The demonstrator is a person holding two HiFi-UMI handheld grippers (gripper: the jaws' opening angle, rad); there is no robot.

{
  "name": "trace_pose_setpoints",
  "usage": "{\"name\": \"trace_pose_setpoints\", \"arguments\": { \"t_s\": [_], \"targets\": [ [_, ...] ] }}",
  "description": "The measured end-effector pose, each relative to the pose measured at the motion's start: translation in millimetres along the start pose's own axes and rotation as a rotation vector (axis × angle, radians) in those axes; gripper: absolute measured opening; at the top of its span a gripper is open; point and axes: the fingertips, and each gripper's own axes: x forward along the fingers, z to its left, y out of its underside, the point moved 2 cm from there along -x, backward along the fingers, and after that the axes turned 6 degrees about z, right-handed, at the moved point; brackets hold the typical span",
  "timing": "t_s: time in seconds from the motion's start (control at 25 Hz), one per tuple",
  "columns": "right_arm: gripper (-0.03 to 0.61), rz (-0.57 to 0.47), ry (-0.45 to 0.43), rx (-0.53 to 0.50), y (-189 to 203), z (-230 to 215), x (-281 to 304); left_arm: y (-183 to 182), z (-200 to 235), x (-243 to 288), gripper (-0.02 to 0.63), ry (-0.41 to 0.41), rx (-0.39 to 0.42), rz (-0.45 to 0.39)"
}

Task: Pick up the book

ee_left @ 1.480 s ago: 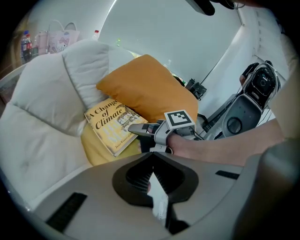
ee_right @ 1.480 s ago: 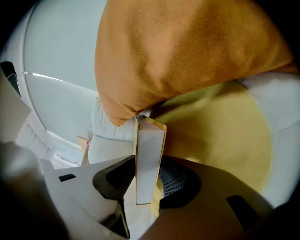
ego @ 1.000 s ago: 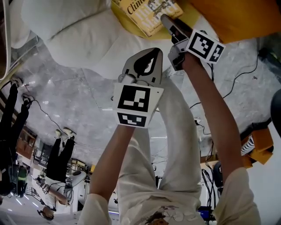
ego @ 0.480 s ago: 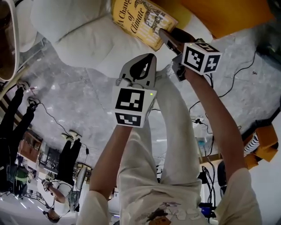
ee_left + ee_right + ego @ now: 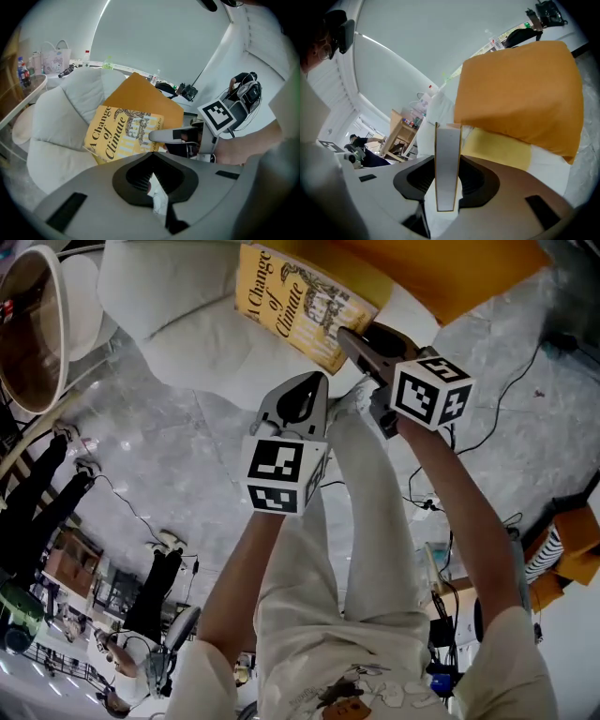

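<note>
Yellow book [image 5: 298, 304] gripped by right gripper [image 5: 354, 341], left gripper [image 5: 309, 388] closed

2 arms reaching forward side by side, left forearm [image 5: 234, 582] and right forearm [image 5: 461, 512]: left gripper [image 5: 315, 382] angled down, jaws together and empty; right gripper [image 5: 354, 341] just ahead, jaws clamped on the book [image 5: 298, 304].

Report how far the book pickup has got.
Done: the right hand-held gripper is shut on the book; its own view shows the page edge between its jaws. In hand: the book hangs tilted over the white armchair, by the orange cushion; whether it is fully clear I cannot tell. Left: lift it well clear. The left hand-held gripper is shut, empty.
</note>
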Motion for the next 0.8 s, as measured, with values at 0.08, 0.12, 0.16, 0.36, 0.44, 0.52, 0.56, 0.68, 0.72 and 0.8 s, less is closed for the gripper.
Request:
{"name": "trace_pose_setpoints", "arguments": {
  "t_s": [0.08,0.12,0.16,0.36,0.44,0.52,0.56,0.68,0.72,0.8],
  "targets": [
    [0.164,-0.013,-0.014,-0.011,-7.6,12.3,-14.5,-9.9,-6.5,-6.6,0.006,-0.008,-0.009,-0.014],
    [0.164,-0.018,-0.017,-0.021,-11.7,17.1,-21.3,-15.4,-10.1,-9.6,0.006,-0.012,-0.010,-0.022],
    [0.164,-0.021,-0.018,-0.032,-15.1,22.0,-27.7,-20.3,-13.9,-13.3,0.006,-0.015,-0.008,-0.030],
    [0.164,-0.030,-0.030,-0.053,-24.7,42.0,-52.4,-34.6,-29.4,-33.5,0.006,-0.024,0.011,-0.046],
    [0.164,-0.039,-0.028,-0.053,-29.4,50.0,-62.8,-41.0,-35.2,-44.0,0.006,-0.026,0.020,-0.053],
    [0.164,-0.047,-0.021,-0.049,-35.3,65.3,-79.2,-49.2,-44.0,-62.7,0.006,-0.025,0.027,-0.055],
    [0.164,-0.051,-0.017,-0.047,-38.6,74.2,-87.9,-53.8,-48.5,-73.0,0.006,-0.025,0.030,-0.057],
    [0.164,-0.065,-0.017,-0.042,-49.8,97.9,-106.0,-68.5,-55.7,-97.7,0.006,-0.027,0.042,-0.070],
    [0.164,-0.069,-0.021,-0.033,-53.0,104.3,-109.5,-72.8,-56.5,-103.7,0.006,-0.027,0.044,-0.073],
    [0.164,-0.075,-0.029,-0.011,-58.1,115.8,-115.6,-80.1,-57.8,-113.6,0.006,-0.027,0.050,-0.074]
  ]
}}
